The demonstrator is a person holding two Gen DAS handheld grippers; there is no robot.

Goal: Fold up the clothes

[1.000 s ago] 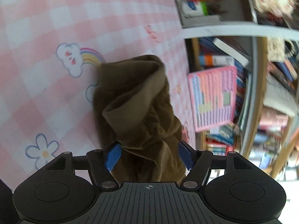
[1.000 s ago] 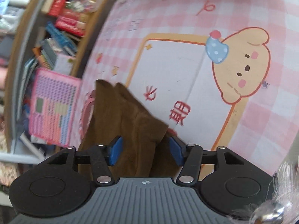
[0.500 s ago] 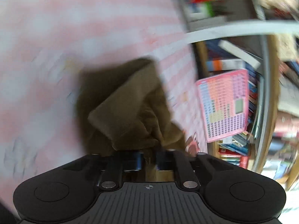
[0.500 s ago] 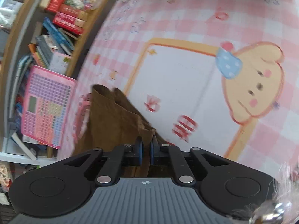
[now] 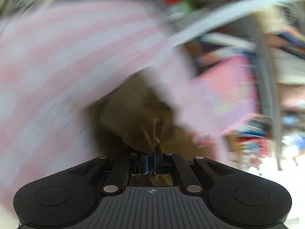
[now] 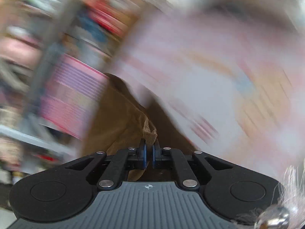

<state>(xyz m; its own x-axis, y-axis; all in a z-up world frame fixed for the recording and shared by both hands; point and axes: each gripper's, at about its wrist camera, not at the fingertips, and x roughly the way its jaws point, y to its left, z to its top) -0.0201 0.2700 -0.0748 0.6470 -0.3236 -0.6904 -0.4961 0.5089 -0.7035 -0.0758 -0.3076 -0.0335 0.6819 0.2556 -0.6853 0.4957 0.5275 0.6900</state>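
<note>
At lower centre of both views, the left tongs (image 5: 150,161) and right tongs (image 6: 149,152) each pinch a bunched edge of the brown garment (image 5: 137,114), which hangs in front of the blurred pink checked cloth (image 5: 66,57).

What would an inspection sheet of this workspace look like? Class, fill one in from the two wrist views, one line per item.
Surface: pink and white checked cloth, blurred by motion.
Job's things: one brown garment, bunched, pinched at two places.
Clutter: nothing seen on the cloth.
Grippers: left gripper shut on a gathered fold of the brown garment; right gripper shut on a tan hem edge of it.
Cables: nothing seen.
Surroundings: pink chart and shelves of books beside the cloth, too blurred for detail; pale fringe with a metal bead at the corner of the right view.
</note>
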